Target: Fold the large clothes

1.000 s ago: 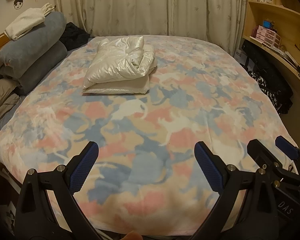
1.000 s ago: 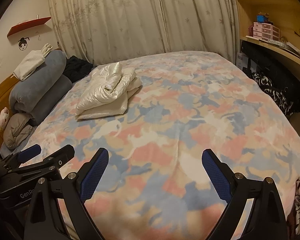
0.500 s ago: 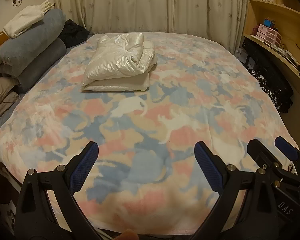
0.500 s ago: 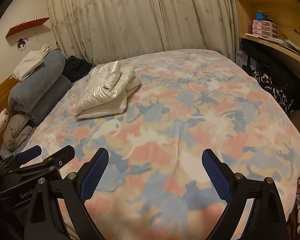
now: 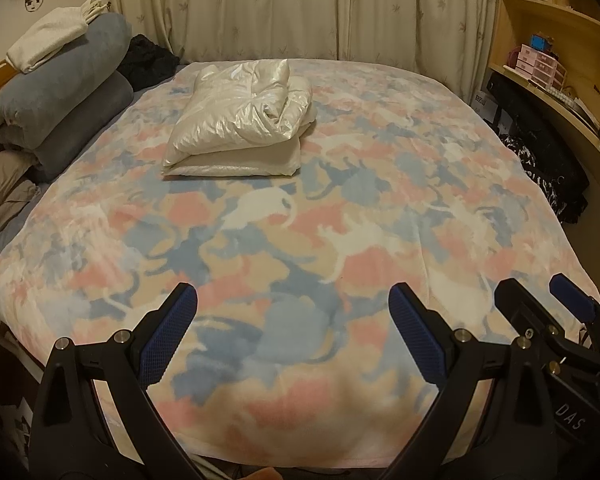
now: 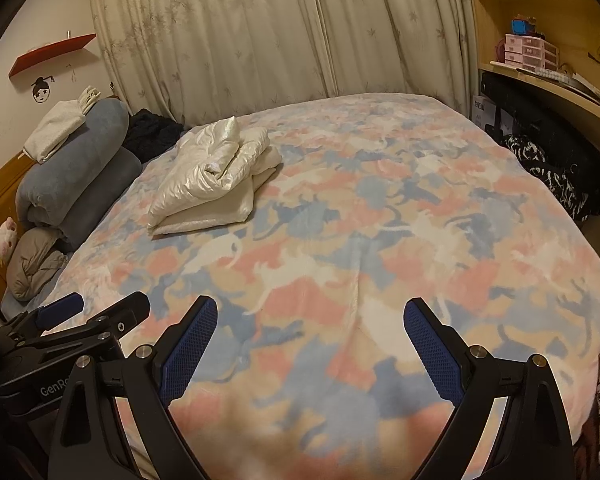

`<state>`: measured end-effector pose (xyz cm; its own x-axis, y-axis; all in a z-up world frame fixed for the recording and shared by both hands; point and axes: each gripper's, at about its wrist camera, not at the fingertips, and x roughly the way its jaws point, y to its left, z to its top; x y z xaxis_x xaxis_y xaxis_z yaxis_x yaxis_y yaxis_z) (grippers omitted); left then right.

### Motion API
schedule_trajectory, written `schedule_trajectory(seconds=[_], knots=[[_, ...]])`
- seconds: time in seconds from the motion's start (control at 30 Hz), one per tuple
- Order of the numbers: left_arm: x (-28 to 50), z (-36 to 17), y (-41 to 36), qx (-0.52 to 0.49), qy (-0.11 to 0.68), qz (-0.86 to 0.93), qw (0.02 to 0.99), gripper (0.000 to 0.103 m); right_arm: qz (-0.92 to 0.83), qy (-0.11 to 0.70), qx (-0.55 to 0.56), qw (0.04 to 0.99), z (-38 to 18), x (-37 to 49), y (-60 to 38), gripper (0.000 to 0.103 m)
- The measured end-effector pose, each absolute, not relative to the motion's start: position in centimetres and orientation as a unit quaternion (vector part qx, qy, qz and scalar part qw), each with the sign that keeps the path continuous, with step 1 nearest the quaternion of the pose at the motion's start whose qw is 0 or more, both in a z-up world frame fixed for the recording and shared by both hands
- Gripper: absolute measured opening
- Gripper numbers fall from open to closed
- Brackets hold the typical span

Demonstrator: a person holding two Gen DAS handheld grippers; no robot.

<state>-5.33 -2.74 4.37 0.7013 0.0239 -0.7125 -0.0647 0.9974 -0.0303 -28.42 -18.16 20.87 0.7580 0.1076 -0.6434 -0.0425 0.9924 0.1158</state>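
Note:
A shiny white puffy jacket (image 5: 240, 120) (image 6: 216, 176) lies folded into a compact stack at the far left of the bed, on a pink, blue and cream cat-print blanket (image 5: 300, 240) (image 6: 360, 248). My left gripper (image 5: 292, 328) hangs open over the blanket's near edge, nothing between its blue pads, far short of the jacket. My right gripper (image 6: 310, 340) is open too, also empty, over the near edge. Each gripper shows at the side of the other's view: the right one (image 5: 540, 308) and the left one (image 6: 96, 312).
Rolled grey bedding (image 5: 56, 108) topped by a white garment (image 5: 48, 40) is stacked at the bed's left, with a dark garment (image 5: 148, 60) behind. Curtains (image 5: 300, 12) close the far side. A wooden desk and shelves (image 5: 552, 64) with dark bags (image 5: 548, 160) stand on the right.
Both views have drifted slightly; the folded jacket sits a little lower and closer in the frames. Both grippers stay open and empty, and the jacket itself has not moved.

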Motion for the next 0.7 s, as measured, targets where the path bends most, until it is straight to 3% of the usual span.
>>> schedule_trajectory(seconds=[0.7], knots=[[-4.88, 4.41, -2.6, -0.024, 0.389, 0.024, 0.921, 0.096, 0.04, 0.347, 0.048, 0.936, 20.98, -28.4, -18.3, 0.095]])
